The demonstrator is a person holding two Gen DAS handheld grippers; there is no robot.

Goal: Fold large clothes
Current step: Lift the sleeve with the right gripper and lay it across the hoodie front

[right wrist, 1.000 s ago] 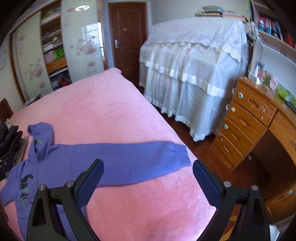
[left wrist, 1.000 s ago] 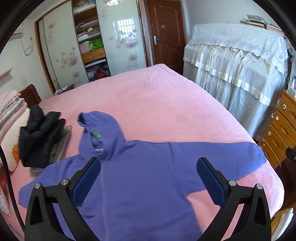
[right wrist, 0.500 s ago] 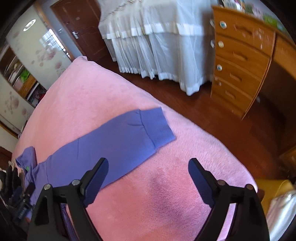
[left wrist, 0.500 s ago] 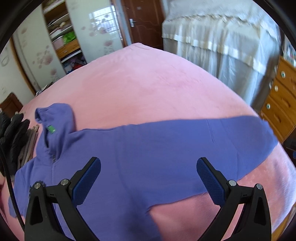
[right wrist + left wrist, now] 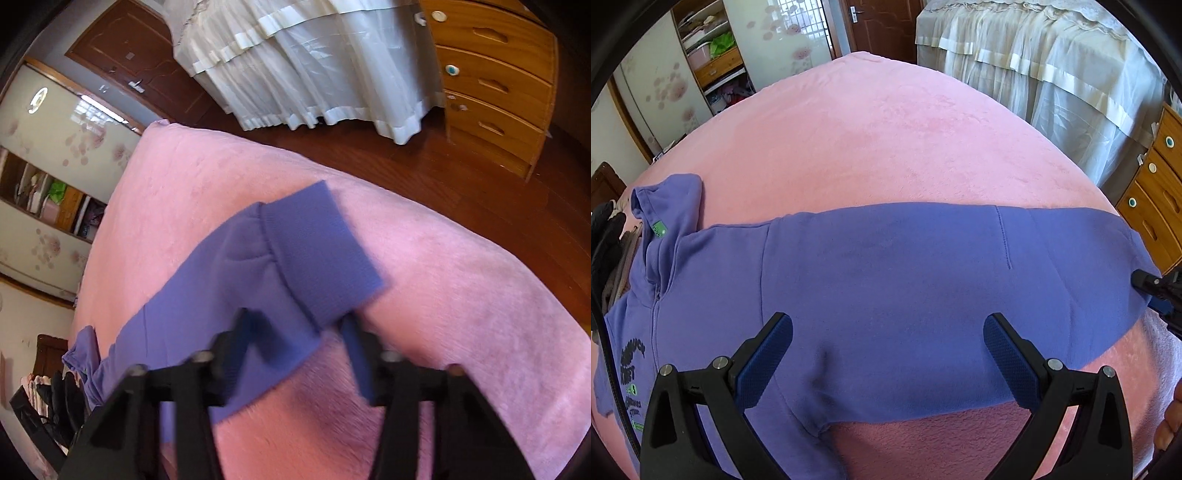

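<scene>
A purple zip hoodie (image 5: 886, 266) lies flat on the pink bed (image 5: 886, 129), hood to the left, one sleeve stretched out to the right. My left gripper (image 5: 888, 350) hovers low over the upper sleeve near the armpit, open wide, with nothing pressed between its pads. My right gripper (image 5: 297, 347) is down at the sleeve's cuff (image 5: 317, 251). Its jaws are closing, blurred, with the near edge of the sleeve between them and a gap still showing beside the right finger (image 5: 356, 358). The right gripper's tip (image 5: 1156, 291) also shows at the sleeve's end in the left wrist view.
A pile of dark clothes (image 5: 605, 240) lies at the bed's left. Wooden drawers (image 5: 491, 81) and white lace-draped furniture (image 5: 1052, 74) stand past the bed's right edge, with wooden floor (image 5: 443, 177) between. A wardrobe (image 5: 713, 55) is behind.
Both grippers came down close to the hoodie. The right one rolled, reached the sleeve cuff, and its jaws narrowed around the sleeve edge. The left jaws stayed wide.
</scene>
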